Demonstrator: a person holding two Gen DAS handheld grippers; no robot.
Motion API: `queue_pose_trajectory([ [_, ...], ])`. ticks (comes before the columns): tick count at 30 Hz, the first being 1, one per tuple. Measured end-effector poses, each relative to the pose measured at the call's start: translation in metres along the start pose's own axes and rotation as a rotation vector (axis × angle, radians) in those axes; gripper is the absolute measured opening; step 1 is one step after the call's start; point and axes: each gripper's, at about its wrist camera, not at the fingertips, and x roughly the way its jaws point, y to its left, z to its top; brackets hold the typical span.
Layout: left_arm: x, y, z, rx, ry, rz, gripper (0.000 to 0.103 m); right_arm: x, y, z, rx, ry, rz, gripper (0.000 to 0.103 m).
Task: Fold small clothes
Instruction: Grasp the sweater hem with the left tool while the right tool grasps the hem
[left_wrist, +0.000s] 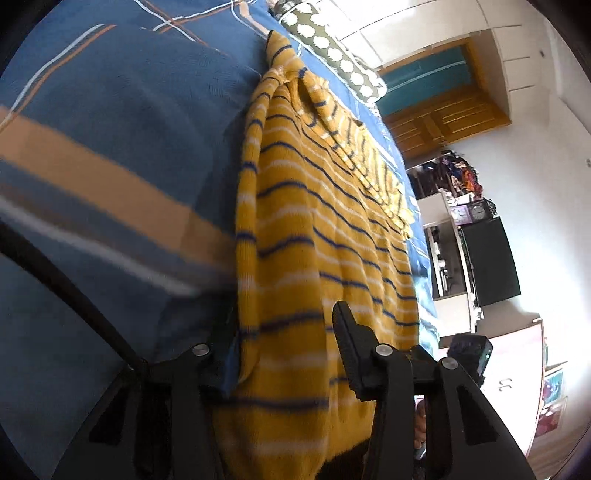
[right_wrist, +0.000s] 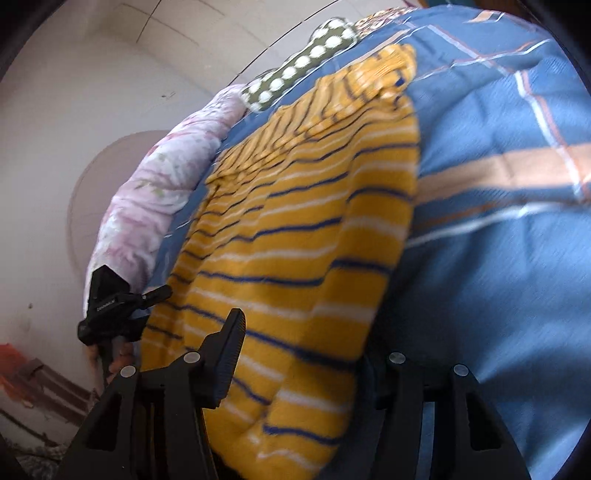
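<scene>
Left wrist view has a blue bedsheet (left_wrist: 110, 122) with tan and white plaid lines, wooden cabinet doors (left_wrist: 443, 118) and a dark TV (left_wrist: 491, 262) off to the side. Right wrist view adds a pink floral quilt (right_wrist: 155, 173) and a green dotted pillow (right_wrist: 299, 70). A chunky knit mustard sweater (left_wrist: 314, 229) with navy and white stripes lies stretched along the bed, sleeve bunched at the far end. Left gripper (left_wrist: 284, 354) and right gripper (right_wrist: 306, 354) each pinch its near hem, cloth bulging between the ribbed black pads.
</scene>
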Motion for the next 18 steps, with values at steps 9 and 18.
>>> queue_pose_trajectory([
  [9, -0.011, 0.010, -0.033, -0.053, -0.020, -0.080, 0.043, 0.011, 0.018, -0.028, -0.034, 0.033, 0.056, 0.060],
  [18, -0.022, 0.024, -0.048, -0.089, -0.049, -0.130, 0.046, 0.014, 0.021, -0.035, -0.051, 0.034, 0.059, 0.059],
])
